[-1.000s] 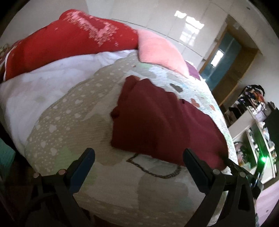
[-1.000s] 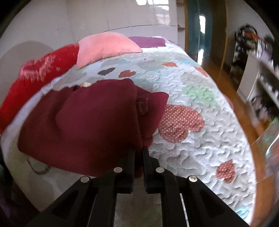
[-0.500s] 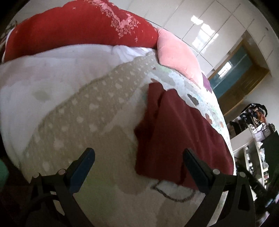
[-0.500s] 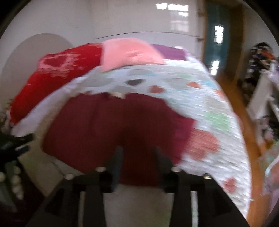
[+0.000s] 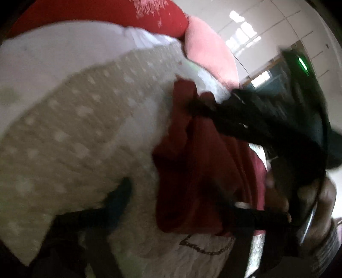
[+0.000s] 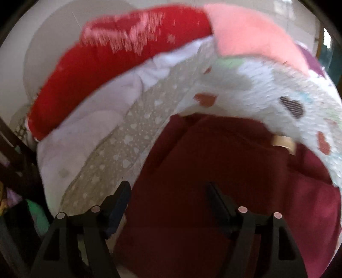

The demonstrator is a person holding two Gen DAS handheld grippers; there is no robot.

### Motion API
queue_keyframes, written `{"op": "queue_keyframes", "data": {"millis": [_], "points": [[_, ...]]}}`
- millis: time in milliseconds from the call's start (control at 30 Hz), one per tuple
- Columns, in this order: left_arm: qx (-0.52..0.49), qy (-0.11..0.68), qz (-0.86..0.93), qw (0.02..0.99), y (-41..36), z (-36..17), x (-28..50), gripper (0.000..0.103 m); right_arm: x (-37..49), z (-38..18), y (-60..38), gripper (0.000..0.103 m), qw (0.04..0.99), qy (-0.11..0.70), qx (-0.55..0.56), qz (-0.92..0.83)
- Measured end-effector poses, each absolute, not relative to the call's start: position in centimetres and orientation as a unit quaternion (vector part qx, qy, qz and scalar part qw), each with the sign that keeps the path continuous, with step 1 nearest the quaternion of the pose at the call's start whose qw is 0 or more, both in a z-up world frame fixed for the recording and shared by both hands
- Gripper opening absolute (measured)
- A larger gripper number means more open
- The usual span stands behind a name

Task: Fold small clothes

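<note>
Maroon garment (image 6: pixel 224 171) lies on the quilt (image 6: pixel 149 119), right under the right gripper (image 6: pixel 166 205), fingers spread, nothing pinched. Left gripper (image 5: pixel 171 205) is spread too, garment just ahead-right, so right's nearer.

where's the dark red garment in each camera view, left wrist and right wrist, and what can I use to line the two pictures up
Left wrist: the garment lies right of centre, running from mid-frame toward the bottom, partly behind the right gripper.
Right wrist: the garment fills the lower centre and right, ahead of the open right gripper.
Shared landmark: the pink pillow, near the top in both views, beside the red pillow.
</note>
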State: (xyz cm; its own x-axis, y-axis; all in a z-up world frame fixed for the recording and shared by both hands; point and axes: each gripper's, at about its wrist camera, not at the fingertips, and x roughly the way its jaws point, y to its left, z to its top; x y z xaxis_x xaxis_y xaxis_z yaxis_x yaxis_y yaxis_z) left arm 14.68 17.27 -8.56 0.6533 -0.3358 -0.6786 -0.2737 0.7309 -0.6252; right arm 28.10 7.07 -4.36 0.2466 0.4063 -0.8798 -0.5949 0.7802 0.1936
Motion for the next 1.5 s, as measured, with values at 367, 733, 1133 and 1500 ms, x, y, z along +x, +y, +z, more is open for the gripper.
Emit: {"op": "queue_keyframes", "data": {"millis": [367,733,1133,1500], "points": [[-0.39,0.409,-0.023,0.824,15.9,-9.1,14.1,0.016,27.1,-9.4,14.2,0.073,0.759,0.525,-0.293,0.248],[-0.354,0.356,-0.066,0.862,12.5,-0.3,8.6,0.029,26.3,-1.7,3.9,0.016,0.834,0.461,-0.141,0.269],[-0.287,0.45,-0.092,0.841,4.2,-2.6,11.2,0.038,28.4,-0.9,-18.4,0.016,0.874,0.434,0.031,0.216],[-0.197,0.462,-0.127,0.856,-1.3,-1.3,14.2,0.042,27.5,-4.7,-25.0,0.029,0.875,0.435,0.108,0.186]]}}
